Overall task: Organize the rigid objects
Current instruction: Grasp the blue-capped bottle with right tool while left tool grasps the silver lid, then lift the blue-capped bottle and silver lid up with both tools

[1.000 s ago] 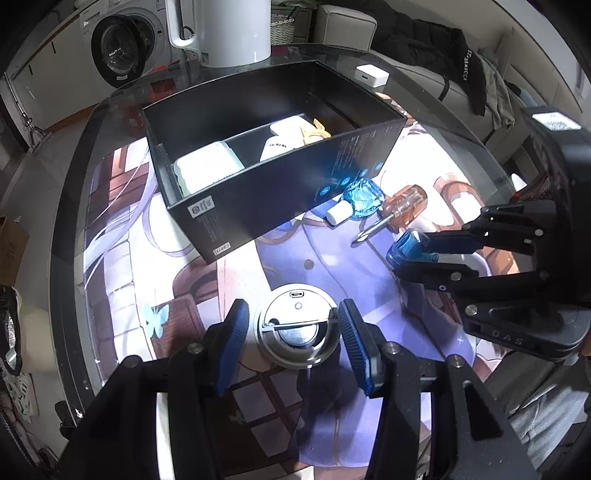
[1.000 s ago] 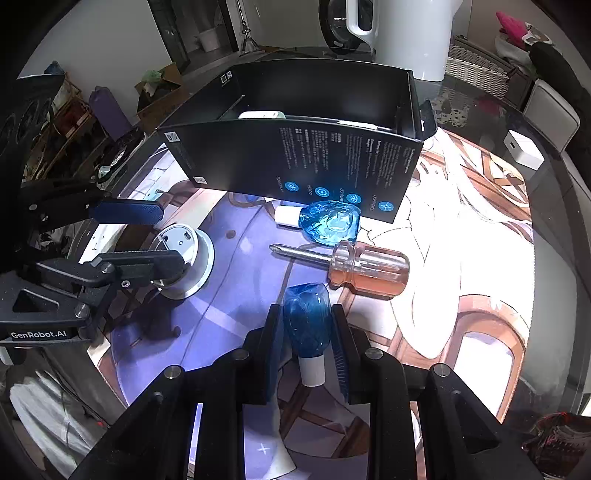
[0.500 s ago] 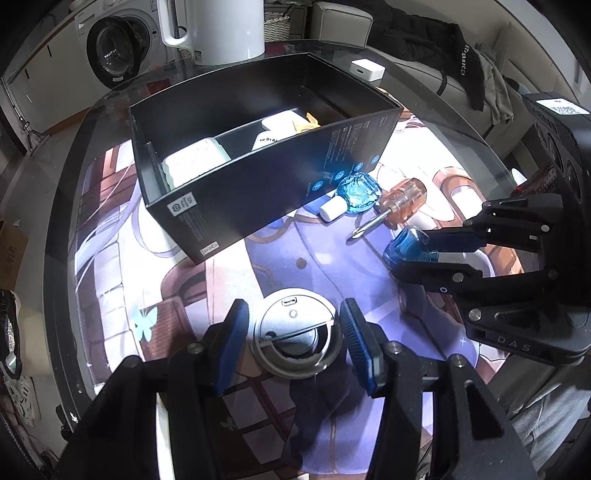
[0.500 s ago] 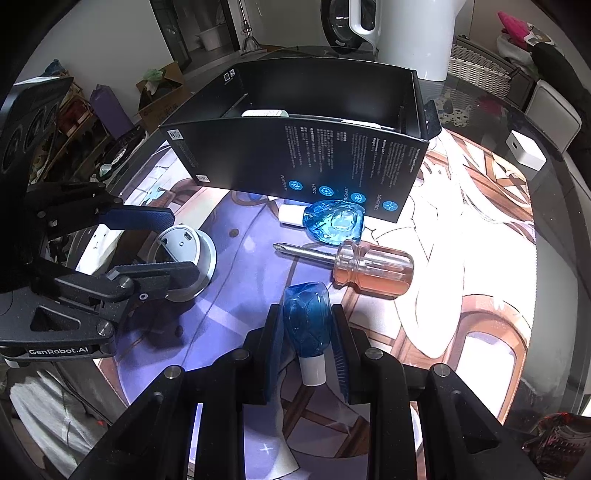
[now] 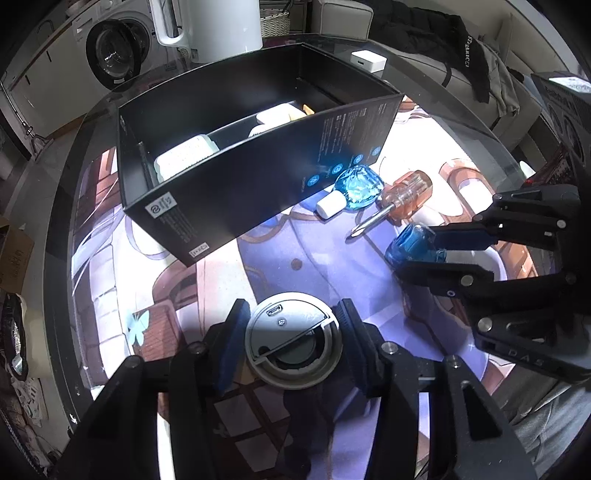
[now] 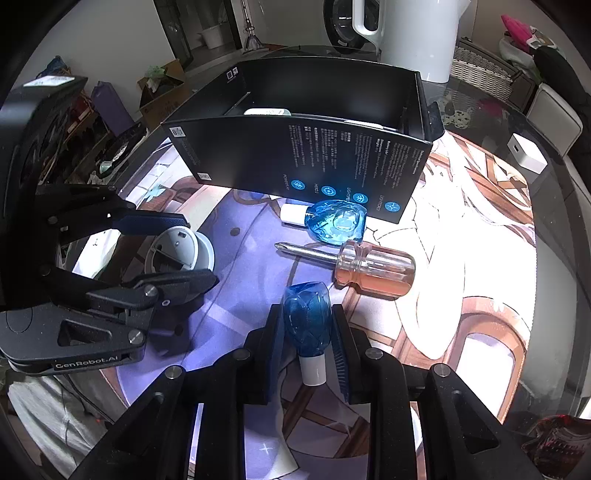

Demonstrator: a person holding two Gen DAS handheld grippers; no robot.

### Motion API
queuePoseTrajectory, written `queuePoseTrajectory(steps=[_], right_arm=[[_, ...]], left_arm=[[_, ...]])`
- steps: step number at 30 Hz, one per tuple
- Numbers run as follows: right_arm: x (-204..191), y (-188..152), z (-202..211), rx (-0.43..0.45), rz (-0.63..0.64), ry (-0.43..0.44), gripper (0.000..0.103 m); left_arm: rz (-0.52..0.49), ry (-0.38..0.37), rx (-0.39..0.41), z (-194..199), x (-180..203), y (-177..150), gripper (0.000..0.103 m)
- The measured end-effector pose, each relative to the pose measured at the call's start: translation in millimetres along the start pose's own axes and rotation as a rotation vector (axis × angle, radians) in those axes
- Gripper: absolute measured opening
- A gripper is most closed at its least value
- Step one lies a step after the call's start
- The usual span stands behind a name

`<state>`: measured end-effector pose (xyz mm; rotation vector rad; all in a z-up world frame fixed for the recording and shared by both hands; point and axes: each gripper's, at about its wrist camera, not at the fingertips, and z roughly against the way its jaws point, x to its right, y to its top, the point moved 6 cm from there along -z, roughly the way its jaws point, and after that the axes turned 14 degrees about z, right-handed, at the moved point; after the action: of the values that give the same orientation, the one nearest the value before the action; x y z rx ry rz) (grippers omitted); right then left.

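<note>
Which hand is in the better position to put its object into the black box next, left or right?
Probably the right. The right gripper is already shut on a blue bottle. The left gripper is closing around the round grey device, so it is not yet held. The black box lies ahead of both.

Before you, a black box (image 5: 236,184) bears white print and a row of blue round icons. Your black grippers carry blue pads: the left gripper (image 5: 290,334) flanks a silver-grey puck (image 5: 291,345), and the right gripper (image 6: 306,339) frames a translucent blue bottle (image 6: 308,325) with a white cap. A second blue bottle (image 6: 338,221), also white-capped, lies beside a screwdriver (image 6: 373,271) with a clear orange handle and silver shaft. The mat (image 5: 317,280) shows a lilac, white and brown cartoon print. A white jug (image 5: 218,26) stands behind.
</note>
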<state>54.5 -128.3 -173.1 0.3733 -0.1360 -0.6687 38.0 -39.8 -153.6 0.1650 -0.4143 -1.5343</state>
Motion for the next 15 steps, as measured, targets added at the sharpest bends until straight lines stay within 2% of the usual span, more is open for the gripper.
queuePoseTrajectory(steps=[8,12,15], right_arm=[[-1,6,19,0.066,-0.016,-0.018,0.025],[2,15,40,0.168,-0.044,-0.008,0.025],[2,23,63,0.269,-0.058,-0.039,0.025]], left_arm=[[0.000,-0.027,0.039,11,4,7,0.048],[0.034,-0.055,0.125,32,0,16,0.048],[0.061,-0.088,0.213,53,-3,27,0.048]])
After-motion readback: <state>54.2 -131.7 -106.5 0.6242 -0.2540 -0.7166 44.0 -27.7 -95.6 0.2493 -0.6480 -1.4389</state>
